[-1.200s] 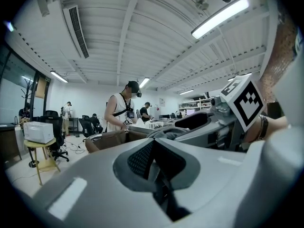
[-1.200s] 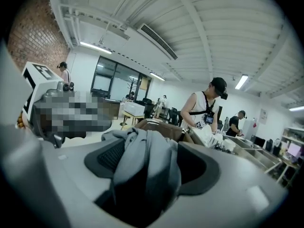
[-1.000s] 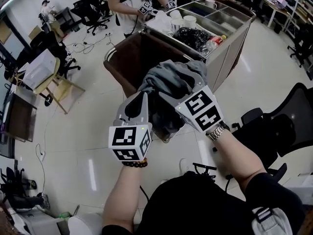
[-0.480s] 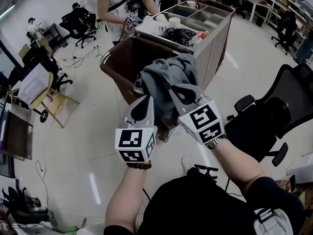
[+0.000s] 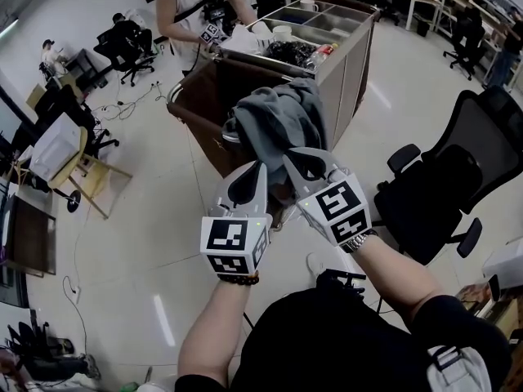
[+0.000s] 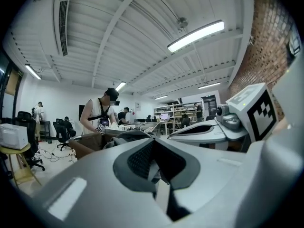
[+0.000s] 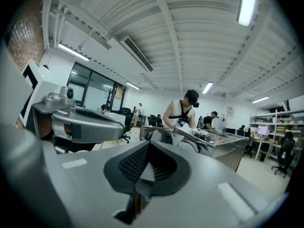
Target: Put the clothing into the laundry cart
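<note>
A bundle of grey clothing (image 5: 276,121) hangs in the air over the near rim of the brown laundry cart (image 5: 204,84). Both grippers hold it from below, side by side. My left gripper (image 5: 260,168) is shut on a fold of the cloth, and the pinched grey fabric (image 6: 153,171) shows between its jaws. My right gripper (image 5: 288,153) is also shut, with a tongue of grey fabric (image 7: 142,171) caught in its jaws. In the right gripper view the rest of the clothing (image 7: 183,140) bulges past the jaw tips.
A steel trolley (image 5: 347,43) with compartments and cups stands just behind the cart. A person (image 5: 189,6) in a white top works at the cart's far side. A black office chair (image 5: 445,190) is at my right. Desks and chairs (image 5: 61,137) line the left.
Both grippers and the bundle have dropped a little in the view and come nearer to me. The cart and trolley now sit further up the picture.
</note>
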{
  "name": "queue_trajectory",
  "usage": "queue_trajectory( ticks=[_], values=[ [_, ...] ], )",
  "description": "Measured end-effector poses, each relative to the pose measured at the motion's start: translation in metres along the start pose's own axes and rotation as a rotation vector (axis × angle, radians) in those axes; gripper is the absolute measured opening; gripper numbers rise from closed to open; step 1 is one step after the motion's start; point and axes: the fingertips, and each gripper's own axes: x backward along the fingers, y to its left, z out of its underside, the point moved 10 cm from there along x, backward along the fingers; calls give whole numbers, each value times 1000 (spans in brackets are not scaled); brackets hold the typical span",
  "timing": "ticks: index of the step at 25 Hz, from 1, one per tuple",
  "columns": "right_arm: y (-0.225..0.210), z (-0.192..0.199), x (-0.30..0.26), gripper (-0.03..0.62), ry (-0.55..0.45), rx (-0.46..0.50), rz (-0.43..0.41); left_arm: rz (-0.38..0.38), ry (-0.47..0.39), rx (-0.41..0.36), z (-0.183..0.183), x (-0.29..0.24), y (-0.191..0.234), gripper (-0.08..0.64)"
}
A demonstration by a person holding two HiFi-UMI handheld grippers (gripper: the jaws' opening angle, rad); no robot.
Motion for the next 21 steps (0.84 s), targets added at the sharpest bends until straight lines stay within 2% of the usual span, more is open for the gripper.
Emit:
queue_trajectory(
  ticks=[21],
  values=[
    [15,0,23,0,-4,14,13,18,1,-4,3,16,-19,3]
  ],
)
